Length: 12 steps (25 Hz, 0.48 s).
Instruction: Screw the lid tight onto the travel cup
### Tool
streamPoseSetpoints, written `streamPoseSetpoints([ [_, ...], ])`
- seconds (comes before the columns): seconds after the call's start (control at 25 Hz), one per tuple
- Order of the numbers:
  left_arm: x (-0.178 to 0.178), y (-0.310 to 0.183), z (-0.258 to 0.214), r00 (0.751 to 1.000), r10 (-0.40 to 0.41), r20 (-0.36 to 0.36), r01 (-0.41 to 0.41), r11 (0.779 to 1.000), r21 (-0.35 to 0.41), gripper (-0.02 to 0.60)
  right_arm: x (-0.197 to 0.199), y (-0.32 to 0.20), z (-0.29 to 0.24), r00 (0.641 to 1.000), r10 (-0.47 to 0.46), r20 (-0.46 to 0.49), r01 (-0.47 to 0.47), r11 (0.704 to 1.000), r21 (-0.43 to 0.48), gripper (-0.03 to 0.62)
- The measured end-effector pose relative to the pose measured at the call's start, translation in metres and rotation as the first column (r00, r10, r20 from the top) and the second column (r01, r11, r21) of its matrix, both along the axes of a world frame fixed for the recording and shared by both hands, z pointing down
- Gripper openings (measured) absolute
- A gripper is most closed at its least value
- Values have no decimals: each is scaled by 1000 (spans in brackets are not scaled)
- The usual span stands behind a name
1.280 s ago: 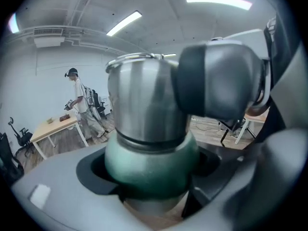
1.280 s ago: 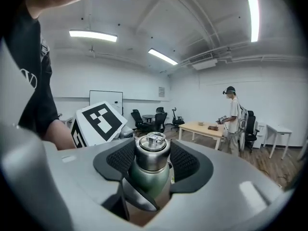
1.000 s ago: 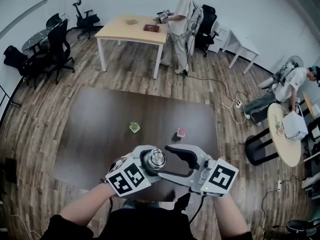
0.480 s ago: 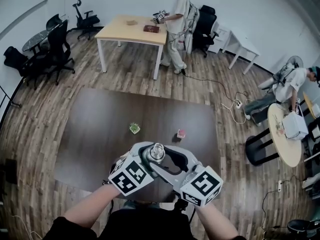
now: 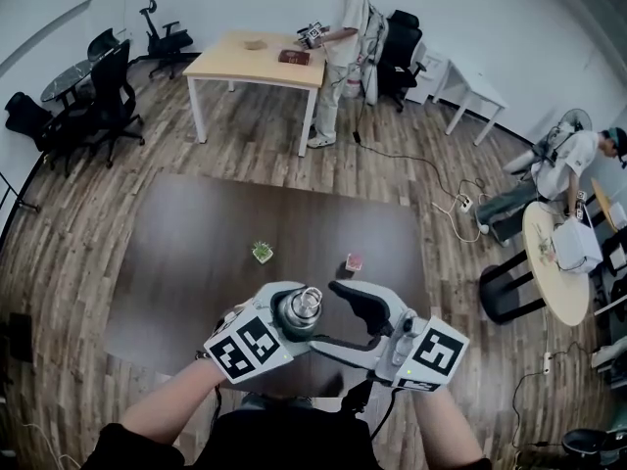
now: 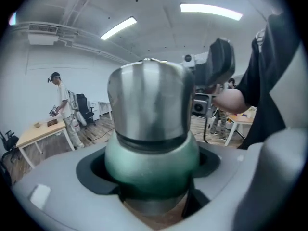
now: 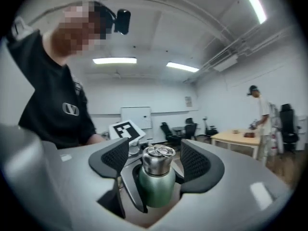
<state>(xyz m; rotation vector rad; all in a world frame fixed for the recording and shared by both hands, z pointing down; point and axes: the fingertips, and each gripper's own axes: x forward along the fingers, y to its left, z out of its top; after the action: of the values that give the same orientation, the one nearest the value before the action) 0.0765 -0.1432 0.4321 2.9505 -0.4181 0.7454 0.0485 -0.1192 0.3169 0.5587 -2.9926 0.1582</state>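
Observation:
I hold a green travel cup (image 5: 300,313) with a steel screw lid (image 5: 303,303) above the near edge of the table. My left gripper (image 5: 292,313) is shut on the cup's green body (image 6: 151,154), the lid (image 6: 149,100) standing up past the jaws. My right gripper (image 5: 324,315) reaches in from the right with its jaws on either side of the lid (image 7: 155,160). Those jaws are opening, and a gap shows between each ribbed pad (image 7: 193,160) and the lid. The cup's bottom is hidden inside the left gripper.
A dark brown table (image 5: 196,253) lies ahead with a small green object (image 5: 262,252) and a small pink object (image 5: 355,260) on it. Beyond it a person (image 5: 338,47) stands at a light wooden table (image 5: 245,62). Office chairs stand at the left, and a seated person (image 5: 573,160) is at the right.
Half a second ago my right gripper was rolled over around the lid, its cube low and near the middle. It has swung back out to the right and its jaws stand wider.

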Motion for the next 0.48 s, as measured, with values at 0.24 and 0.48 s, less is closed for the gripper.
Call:
streamPoseSetpoints([
  [0.24,11,39,-6,982,187,22,-187,982,22,394,-3,17,11,905,-405,-125,405,914,-29,325],
  [0.48,6,15,-2,998,64,16,-64,998,2,394,-13,2,14,948,-295,-122,298,955,4,241],
])
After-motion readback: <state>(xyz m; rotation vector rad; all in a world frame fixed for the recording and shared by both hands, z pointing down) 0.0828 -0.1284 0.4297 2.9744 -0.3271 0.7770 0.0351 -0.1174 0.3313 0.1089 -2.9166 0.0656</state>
